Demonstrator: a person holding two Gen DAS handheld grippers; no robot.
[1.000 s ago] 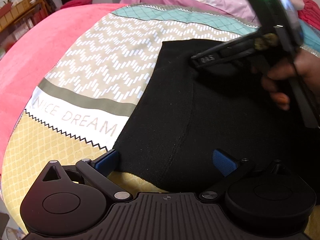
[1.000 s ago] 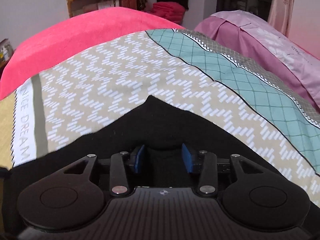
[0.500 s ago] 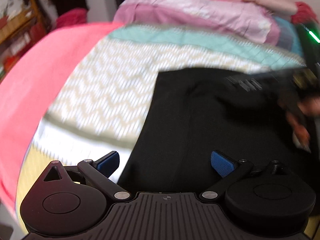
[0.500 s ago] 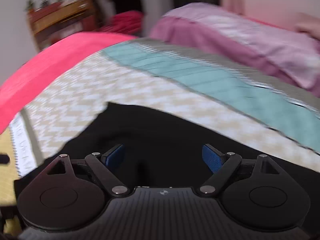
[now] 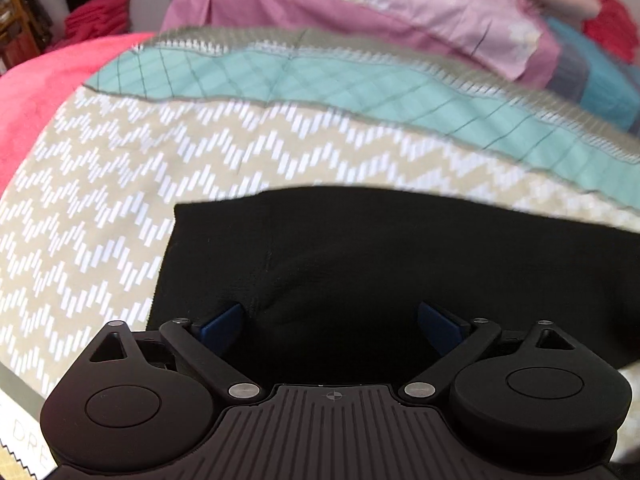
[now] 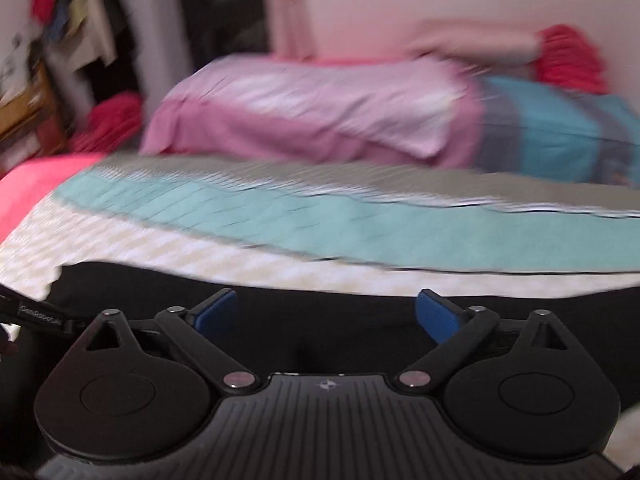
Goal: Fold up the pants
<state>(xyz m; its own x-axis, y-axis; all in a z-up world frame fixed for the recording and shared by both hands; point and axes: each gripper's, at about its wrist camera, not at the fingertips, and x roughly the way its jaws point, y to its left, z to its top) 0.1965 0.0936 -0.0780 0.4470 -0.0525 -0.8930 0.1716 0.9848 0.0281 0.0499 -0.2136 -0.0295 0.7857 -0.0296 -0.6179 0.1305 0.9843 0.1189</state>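
Note:
Black pants (image 5: 380, 256) lie flat on the patterned bed cover (image 5: 160, 152); their far left corner shows in the left wrist view. My left gripper (image 5: 330, 320) hovers low over them, open, its blue pads (image 5: 222, 320) wide apart with only flat cloth beneath. In the blurred right wrist view the pants (image 6: 320, 292) form a dark band. Above it my right gripper (image 6: 326, 314) has its jaws opening wide, with nothing pinched between them. Part of the left gripper (image 6: 38, 314) pokes in at that view's left edge.
A pink-purple pillow (image 6: 320, 112) and a teal pillow (image 6: 560, 128) lie at the head of the bed. A pink blanket (image 5: 36, 92) covers the bed's left side. Wooden shelves (image 6: 24, 112) and red cloth (image 6: 112, 116) stand beyond.
The right gripper, shut on a fold of the pants a second ago, has opened wide and swung right. The left gripper has slid along the pants, and the right gripper has left its view.

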